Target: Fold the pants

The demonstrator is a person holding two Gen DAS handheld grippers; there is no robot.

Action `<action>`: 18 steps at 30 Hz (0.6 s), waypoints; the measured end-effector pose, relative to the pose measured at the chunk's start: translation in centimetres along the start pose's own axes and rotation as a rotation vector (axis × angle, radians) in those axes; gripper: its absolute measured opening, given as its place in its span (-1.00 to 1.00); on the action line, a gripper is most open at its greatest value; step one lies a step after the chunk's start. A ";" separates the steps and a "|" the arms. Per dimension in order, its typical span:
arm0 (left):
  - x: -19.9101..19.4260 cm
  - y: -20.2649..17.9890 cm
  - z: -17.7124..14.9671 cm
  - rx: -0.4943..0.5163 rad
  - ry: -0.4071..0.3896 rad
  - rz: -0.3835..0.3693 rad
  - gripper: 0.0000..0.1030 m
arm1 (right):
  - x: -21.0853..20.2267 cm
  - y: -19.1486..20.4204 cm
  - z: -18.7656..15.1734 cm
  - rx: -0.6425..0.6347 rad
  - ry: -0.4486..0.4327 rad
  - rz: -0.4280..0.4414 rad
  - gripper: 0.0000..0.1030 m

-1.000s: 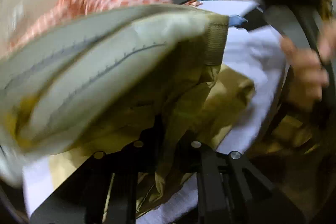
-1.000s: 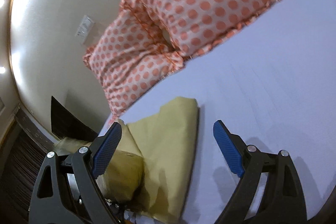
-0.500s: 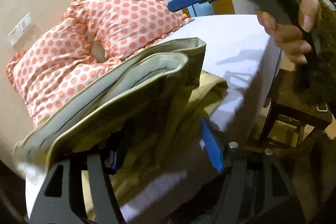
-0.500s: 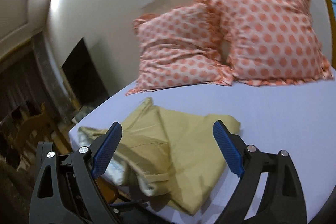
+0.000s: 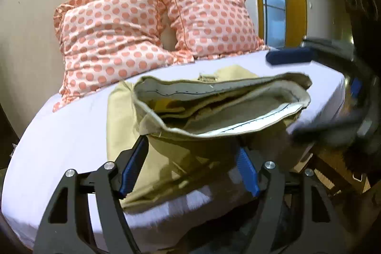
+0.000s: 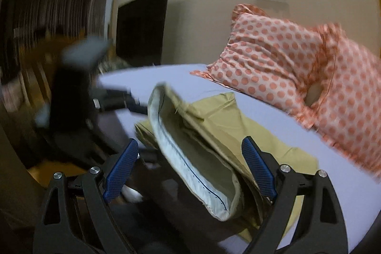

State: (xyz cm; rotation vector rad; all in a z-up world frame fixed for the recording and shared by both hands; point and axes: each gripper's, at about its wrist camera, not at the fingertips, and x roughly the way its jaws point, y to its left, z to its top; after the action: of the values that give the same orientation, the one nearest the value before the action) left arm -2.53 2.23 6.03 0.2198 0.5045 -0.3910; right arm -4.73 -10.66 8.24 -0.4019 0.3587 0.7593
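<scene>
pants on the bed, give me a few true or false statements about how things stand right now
1. The pants are olive-tan with a pale waistband lining. True.
2. The left gripper is clamped shut on the fabric. False: its blue pads stand wide apart, with the cloth lying loose between them.
3. Two dotted pillows lean against the wall at the head of the bed. True.
4. The pants lie fully flat and neatly folded. False: the waistband end is bunched and gaping open near the bed's edge.
5. The right gripper is open. True.
6. The sheet is dark green. False: it is pale lilac-white.
</scene>
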 end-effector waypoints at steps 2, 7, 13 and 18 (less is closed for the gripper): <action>-0.2 0.1 0.4 0.013 -0.020 0.045 0.56 | 0.8 0.3 0.0 -0.033 0.021 -0.037 0.75; -0.2 0.7 0.4 0.014 -0.020 0.068 0.61 | 2.9 -0.3 1.0 -0.042 0.069 -0.040 0.66; -0.3 1.7 1.2 0.012 -0.056 0.099 0.70 | 3.8 -0.6 0.7 -0.086 0.147 -0.013 0.12; -0.6 1.3 2.5 0.039 -0.097 0.107 0.70 | 5.8 -1.4 0.9 -0.079 0.219 -0.056 -0.21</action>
State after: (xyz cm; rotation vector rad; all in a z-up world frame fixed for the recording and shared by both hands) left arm -1.45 2.86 8.61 0.2629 0.3883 -0.3058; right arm 0.31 -7.76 6.70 -0.5692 0.5217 0.6781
